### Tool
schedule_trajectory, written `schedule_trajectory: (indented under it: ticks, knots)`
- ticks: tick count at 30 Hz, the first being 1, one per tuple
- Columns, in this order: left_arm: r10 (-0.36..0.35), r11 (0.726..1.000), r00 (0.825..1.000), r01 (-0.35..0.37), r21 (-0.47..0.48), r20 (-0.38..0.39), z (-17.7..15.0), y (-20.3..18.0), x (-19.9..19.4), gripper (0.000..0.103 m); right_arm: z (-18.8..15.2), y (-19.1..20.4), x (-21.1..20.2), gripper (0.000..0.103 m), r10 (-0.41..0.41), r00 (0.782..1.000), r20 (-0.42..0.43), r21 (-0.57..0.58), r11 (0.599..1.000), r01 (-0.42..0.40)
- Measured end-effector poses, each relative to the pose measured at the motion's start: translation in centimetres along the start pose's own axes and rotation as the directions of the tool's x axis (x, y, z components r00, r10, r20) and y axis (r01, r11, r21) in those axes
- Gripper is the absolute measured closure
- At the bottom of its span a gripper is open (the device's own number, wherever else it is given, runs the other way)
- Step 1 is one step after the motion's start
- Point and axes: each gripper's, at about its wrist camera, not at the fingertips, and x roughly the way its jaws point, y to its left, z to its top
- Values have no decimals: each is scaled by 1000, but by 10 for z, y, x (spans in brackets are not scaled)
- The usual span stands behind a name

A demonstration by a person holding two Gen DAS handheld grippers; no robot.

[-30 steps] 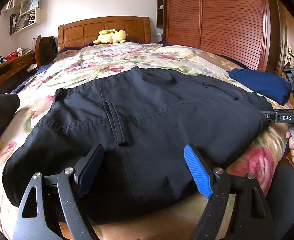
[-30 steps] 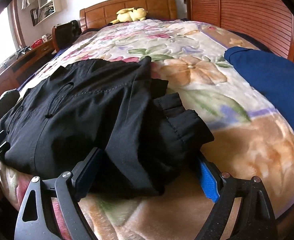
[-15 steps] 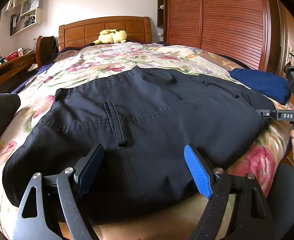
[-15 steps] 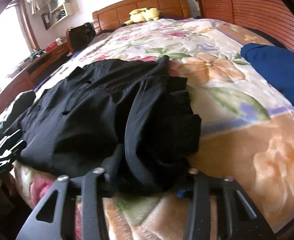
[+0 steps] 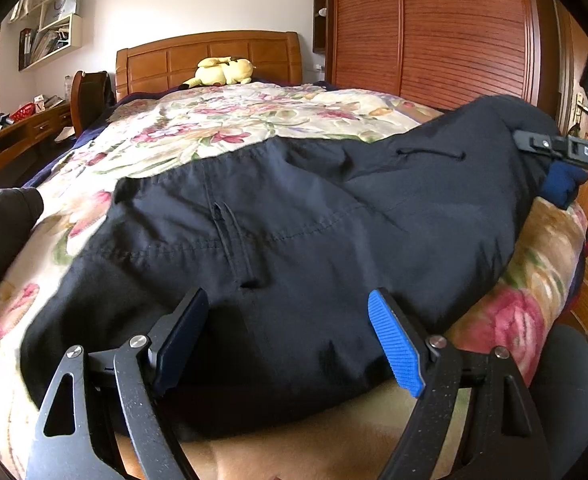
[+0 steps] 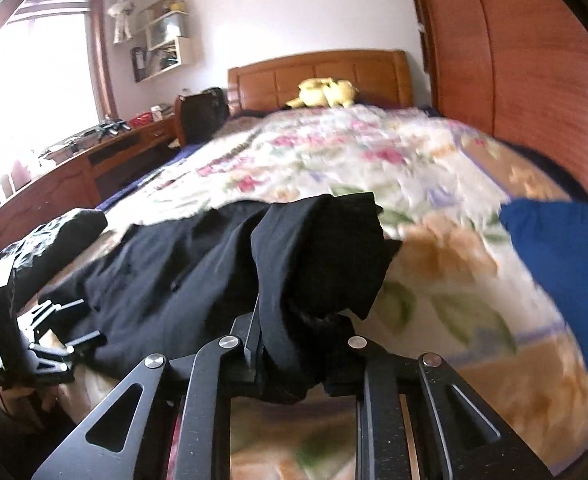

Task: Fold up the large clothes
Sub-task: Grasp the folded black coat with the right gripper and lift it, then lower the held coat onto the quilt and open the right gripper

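The right gripper [image 6: 300, 354] has just been closing and now pinches a bunched end of the black garment [image 5: 294, 240], lifting it off the floral bedspread [image 6: 374, 160]. The left gripper [image 5: 287, 340] stands wide open, its pads either side of the garment's near hem but pressing on nothing. The rest of the garment lies spread flat across the foot of the bed, near a blue cloth [image 6: 566, 268]. Judging by this, folding has barely begun: one end is raised, and no finished fold shows.

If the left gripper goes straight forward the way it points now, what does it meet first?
Probably the black garment: the left gripper is open, tilted down toward the cloth lying on the bed. Depth is unclear.
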Motion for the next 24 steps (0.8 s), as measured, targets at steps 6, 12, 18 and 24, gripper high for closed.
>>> schedule_trajectory:
  ticks: [6, 12, 18, 24]
  knots:
    - [14, 999, 998, -11, -52, 58, 15, 27, -40, 20, 20, 24, 1, 85, 52, 998, 44, -67, 997, -49]
    - [117, 991, 988, -110, -76, 105, 20, 69, -79, 20, 45, 71, 15, 86, 144, 987, 78, -180, 975, -128]
    - [224, 969, 967, -209, -130, 120, 12, 116, -111, 20, 65, 124, 35, 86, 259, 962, 88, -265, 937, -228]
    - [303, 941, 946, -278, -191, 117, -6, 152, -134, 20, 58, 184, 75, 86, 369, 929, -12, -340, 873, -351]
